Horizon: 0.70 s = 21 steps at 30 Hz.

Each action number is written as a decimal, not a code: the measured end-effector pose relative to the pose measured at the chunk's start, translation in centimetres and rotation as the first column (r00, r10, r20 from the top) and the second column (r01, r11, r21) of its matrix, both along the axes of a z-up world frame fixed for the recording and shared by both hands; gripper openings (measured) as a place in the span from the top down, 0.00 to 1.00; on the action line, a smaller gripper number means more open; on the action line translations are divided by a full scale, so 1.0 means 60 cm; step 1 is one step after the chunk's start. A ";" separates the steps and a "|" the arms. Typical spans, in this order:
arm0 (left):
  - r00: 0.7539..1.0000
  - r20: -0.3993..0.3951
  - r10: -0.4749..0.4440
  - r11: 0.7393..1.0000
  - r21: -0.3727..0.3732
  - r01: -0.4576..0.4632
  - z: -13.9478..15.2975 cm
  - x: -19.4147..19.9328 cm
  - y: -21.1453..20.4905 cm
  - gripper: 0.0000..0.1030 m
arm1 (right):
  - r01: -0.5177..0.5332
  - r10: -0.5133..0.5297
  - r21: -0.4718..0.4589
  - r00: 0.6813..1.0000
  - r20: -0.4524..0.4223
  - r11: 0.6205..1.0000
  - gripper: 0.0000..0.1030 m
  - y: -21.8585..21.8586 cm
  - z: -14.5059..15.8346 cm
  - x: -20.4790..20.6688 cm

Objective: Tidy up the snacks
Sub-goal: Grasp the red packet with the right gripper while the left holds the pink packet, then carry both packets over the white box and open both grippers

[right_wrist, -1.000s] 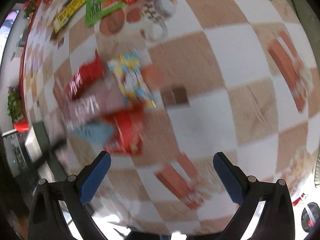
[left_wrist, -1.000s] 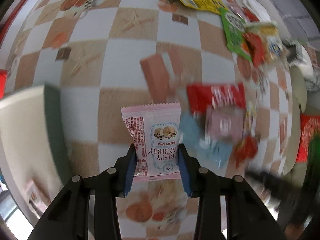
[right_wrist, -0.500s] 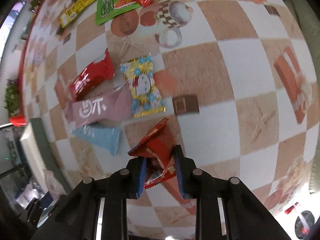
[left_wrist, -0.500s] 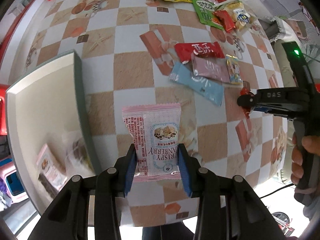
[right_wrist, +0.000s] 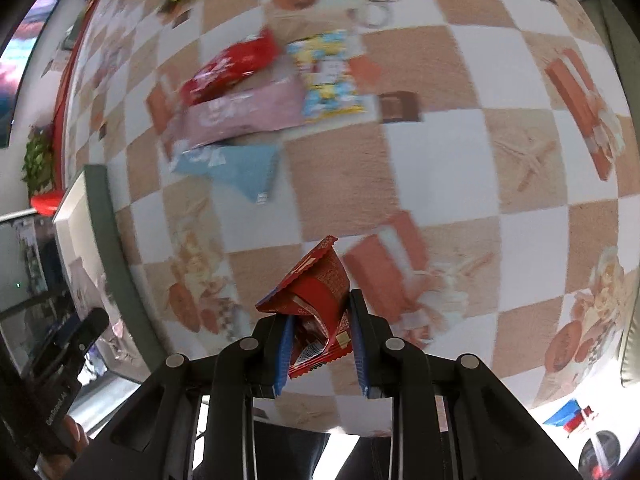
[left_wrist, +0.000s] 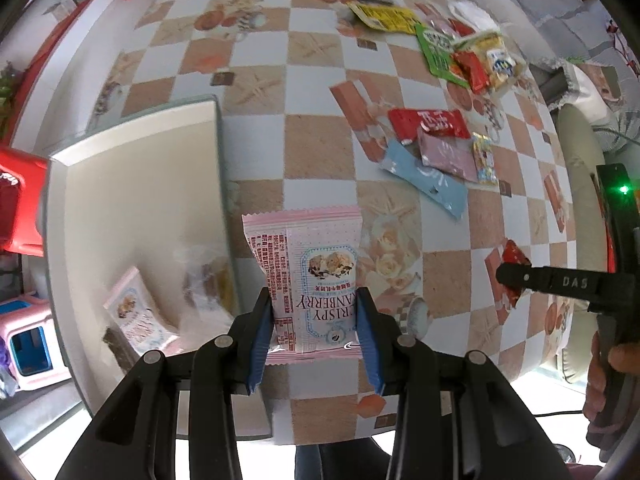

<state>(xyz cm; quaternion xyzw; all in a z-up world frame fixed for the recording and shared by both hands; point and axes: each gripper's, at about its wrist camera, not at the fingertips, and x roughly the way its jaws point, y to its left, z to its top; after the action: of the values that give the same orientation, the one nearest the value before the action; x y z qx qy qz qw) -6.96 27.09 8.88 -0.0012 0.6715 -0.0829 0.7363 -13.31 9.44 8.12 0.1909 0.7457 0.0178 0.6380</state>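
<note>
Here, left tool (left_wrist: 316, 336) clamped on pink cranberry snack packet (left_wrist: 310, 276) above the checkered bench (left_wrist: 320, 148), cream tray (left_wrist: 140, 192) at nine o'clock, right tool (right_wrist: 320, 350) pinching crumpled red wrapper (right_wrist: 316, 300).

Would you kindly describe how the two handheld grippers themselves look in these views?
Both the left gripper and right gripper are matte black linkage frames with round silver pivot pins and blue pads lining the jaws. From the left camera, the right gripper's black body shows pale "DAS" lettering and a green indicator light. No sleeve is clearly visible.
</note>
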 end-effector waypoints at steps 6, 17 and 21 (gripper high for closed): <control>0.999 0.025 0.035 0.999 0.011 -0.035 0.007 0.005 0.037 0.58 | -0.096 0.096 0.000 0.995 0.036 0.995 0.74 0.078 0.014 0.027; 0.991 0.045 0.129 0.991 0.030 -0.131 0.004 -0.001 0.131 0.58 | -0.271 0.270 0.017 0.962 0.049 0.962 0.74 0.198 0.030 0.050; 0.983 0.055 0.174 0.984 0.030 -0.175 -0.001 -0.002 0.170 0.58 | -0.327 0.325 0.032 0.944 0.059 0.945 0.74 0.255 0.043 0.064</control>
<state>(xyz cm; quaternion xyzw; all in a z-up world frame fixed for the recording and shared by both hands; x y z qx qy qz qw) -7.09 37.26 8.84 -0.0452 0.6505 -0.0064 0.7581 -9.47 24.76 10.68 0.0776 0.7494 0.1434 0.6417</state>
